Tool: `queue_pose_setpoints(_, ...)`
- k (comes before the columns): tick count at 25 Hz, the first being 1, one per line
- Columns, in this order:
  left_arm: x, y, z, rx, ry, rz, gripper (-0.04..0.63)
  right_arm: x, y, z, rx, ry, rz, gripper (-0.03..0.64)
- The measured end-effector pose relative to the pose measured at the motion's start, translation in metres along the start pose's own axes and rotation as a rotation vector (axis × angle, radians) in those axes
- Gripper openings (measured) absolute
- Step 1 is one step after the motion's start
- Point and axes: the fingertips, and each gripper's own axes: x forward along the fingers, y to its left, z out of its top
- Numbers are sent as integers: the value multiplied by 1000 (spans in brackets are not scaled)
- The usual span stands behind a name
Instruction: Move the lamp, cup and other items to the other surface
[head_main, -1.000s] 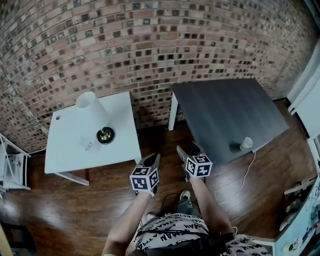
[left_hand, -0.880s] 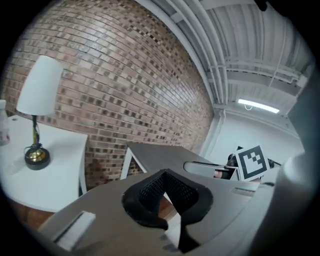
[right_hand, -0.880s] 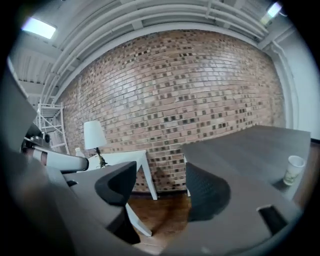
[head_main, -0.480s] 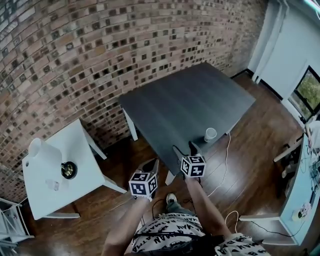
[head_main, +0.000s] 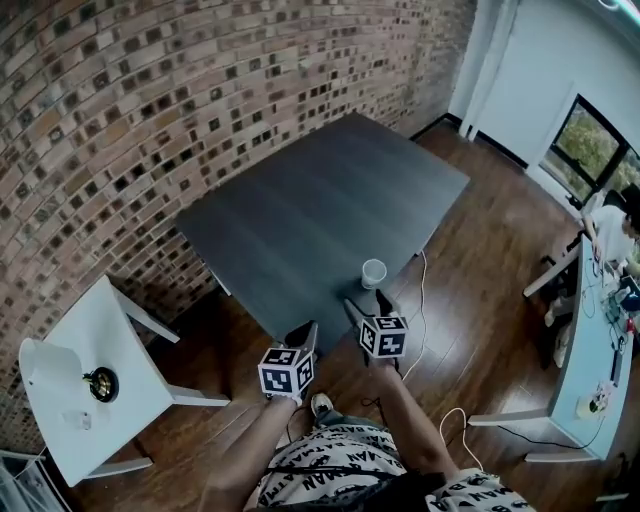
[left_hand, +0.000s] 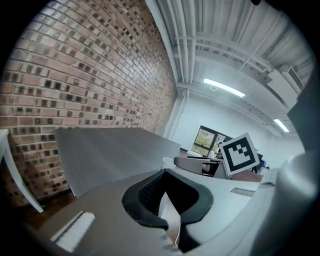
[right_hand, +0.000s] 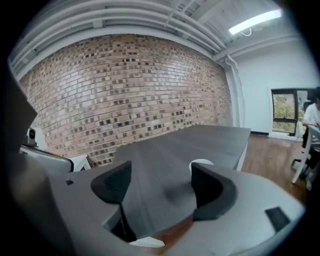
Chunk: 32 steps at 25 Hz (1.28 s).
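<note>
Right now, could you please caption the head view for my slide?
Left gripper and right gripper, its empty jaws just opened, face a cup on the dark table.

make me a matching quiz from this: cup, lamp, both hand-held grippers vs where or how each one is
1 cup
2 lamp
3 left hand-held gripper
4 right hand-held gripper

a on the white table
b jaws apart, empty
c on the dark table
d jaws together

Pairs: 1-c, 2-a, 3-d, 4-b. The right one's jaws have just been opening, nothing between them.

Matt dark wood-grain table (head_main: 300, 220); glossy wood floor (head_main: 490, 265).
</note>
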Motion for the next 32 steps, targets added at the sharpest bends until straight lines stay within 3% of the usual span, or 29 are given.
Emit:
queue_pose_setpoints(14, 84, -34, -11, 34, 92, -80, 0, 38, -86, -36, 8, 108, -78, 387)
queue_pose_setpoints(32, 138, -15, -28, 13, 161, -98, 0, 111, -117, -63, 27, 187, -66, 385)
